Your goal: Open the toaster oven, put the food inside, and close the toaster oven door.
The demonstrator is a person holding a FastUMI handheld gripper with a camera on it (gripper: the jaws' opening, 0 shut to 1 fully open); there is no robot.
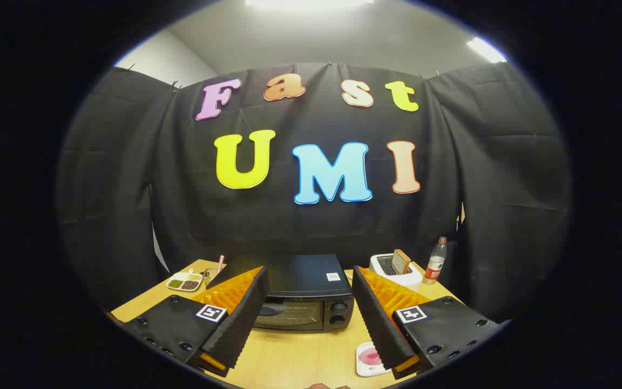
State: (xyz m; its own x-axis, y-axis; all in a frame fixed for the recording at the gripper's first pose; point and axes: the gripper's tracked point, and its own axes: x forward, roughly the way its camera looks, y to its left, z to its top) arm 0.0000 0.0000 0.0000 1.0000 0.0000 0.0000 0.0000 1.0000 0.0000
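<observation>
Now the gripper hovers level above the pale wooden table, fingers spread wide on nothing. Just beyond them sits one black boxy toaster oven, glass door shut, two knobs. Near one finger lies one small white plate with pink food.

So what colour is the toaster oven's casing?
Black, seen best in the gripper view: the boxy toaster oven sits on the wooden table just beyond the open gripper, door closed.

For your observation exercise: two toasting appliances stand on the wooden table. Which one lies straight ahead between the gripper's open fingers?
The black toaster oven, door shut; the white pop-up toaster holding bread stands beyond one finger.
</observation>
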